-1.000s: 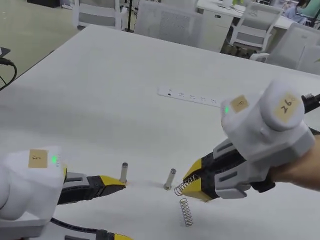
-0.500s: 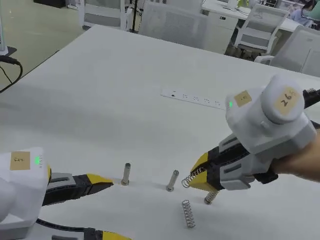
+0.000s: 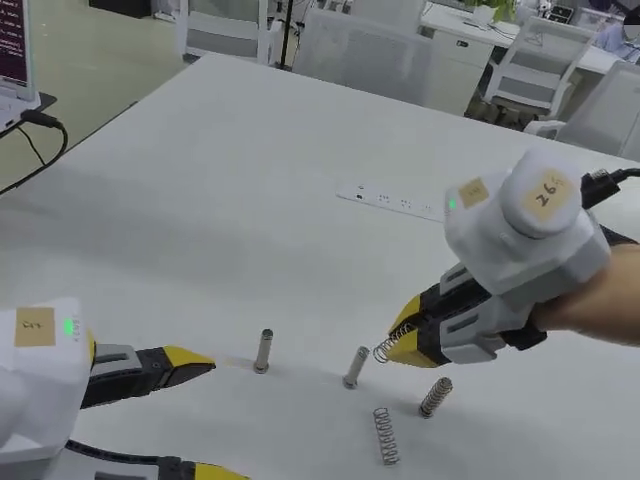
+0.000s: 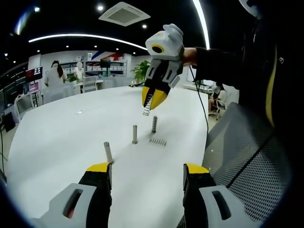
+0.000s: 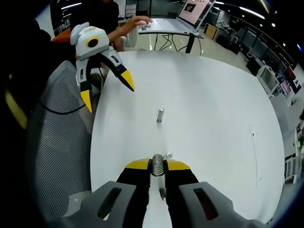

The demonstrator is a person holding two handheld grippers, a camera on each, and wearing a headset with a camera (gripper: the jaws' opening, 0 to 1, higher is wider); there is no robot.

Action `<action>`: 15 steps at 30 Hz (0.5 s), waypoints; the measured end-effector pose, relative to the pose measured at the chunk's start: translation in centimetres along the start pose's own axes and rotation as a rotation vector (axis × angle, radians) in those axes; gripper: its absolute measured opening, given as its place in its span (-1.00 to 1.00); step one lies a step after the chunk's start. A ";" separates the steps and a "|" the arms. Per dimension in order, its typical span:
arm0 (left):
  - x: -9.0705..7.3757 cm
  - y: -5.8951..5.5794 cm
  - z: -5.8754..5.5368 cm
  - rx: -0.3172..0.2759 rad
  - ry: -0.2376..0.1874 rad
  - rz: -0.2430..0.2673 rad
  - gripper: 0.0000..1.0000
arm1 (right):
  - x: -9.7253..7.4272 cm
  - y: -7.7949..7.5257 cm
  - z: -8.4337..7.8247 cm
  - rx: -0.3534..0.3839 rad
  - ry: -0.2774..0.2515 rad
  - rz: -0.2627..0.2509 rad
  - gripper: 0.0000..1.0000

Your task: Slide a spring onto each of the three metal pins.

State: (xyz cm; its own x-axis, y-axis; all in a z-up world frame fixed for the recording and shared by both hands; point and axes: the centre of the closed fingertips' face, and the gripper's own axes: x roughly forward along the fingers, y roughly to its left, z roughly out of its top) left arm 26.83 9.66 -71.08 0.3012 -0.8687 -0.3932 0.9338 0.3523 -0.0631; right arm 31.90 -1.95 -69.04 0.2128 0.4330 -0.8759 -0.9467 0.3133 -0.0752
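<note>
Three short metal pins stand in a row on the white table [image 3: 200, 200]. The left pin [image 3: 263, 351] [image 4: 109, 152] [image 5: 160, 115] and the middle pin [image 3: 356, 367] [image 4: 135, 134] are bare. A spring sits on the right pin [image 3: 434, 397] [image 4: 154, 124]. A loose spring [image 3: 386, 436] [image 4: 157, 140] lies flat in front of the row. My right gripper [image 3: 405, 345] [image 4: 154, 99] [image 5: 157, 165] is shut on a spring [image 3: 385, 349] [image 4: 147, 106] [image 5: 157, 167], held just right of and above the middle pin. My left gripper [image 3: 205, 415] [image 4: 147, 169] [image 5: 108, 91] is open, left of the left pin.
A white power strip [image 3: 390, 200] lies farther back on the table. A laptop [image 3: 12, 50] and its cable sit at the far left. Office chairs [image 3: 350, 40] and desks stand beyond the far edge. A mesh chair [image 4: 247, 156] is close beside the near edge.
My right gripper has risen with its spring, uncovering the right pin with the spring on it. My left gripper has drawn back to the left, away from the left pin.
</note>
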 end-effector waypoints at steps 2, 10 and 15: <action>-0.2 0.2 -0.3 0.005 0.009 0.013 0.13 | 0.2 -0.3 0.1 -0.004 0.008 0.000 -0.83; -0.3 0.3 -0.7 0.047 0.034 0.038 0.13 | 1.2 -1.2 -0.4 -0.033 0.065 -0.003 -0.83; -0.3 0.3 -0.9 0.052 0.039 0.043 0.12 | 1.8 -1.7 -0.3 -0.038 0.084 0.008 -0.83</action>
State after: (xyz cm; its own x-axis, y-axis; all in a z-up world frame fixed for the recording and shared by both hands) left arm 26.87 10.31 -71.78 0.3342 -0.8385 -0.4303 0.9293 0.3693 0.0021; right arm 33.81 -2.01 -70.61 0.1861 0.3626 -0.9132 -0.9571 0.2770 -0.0851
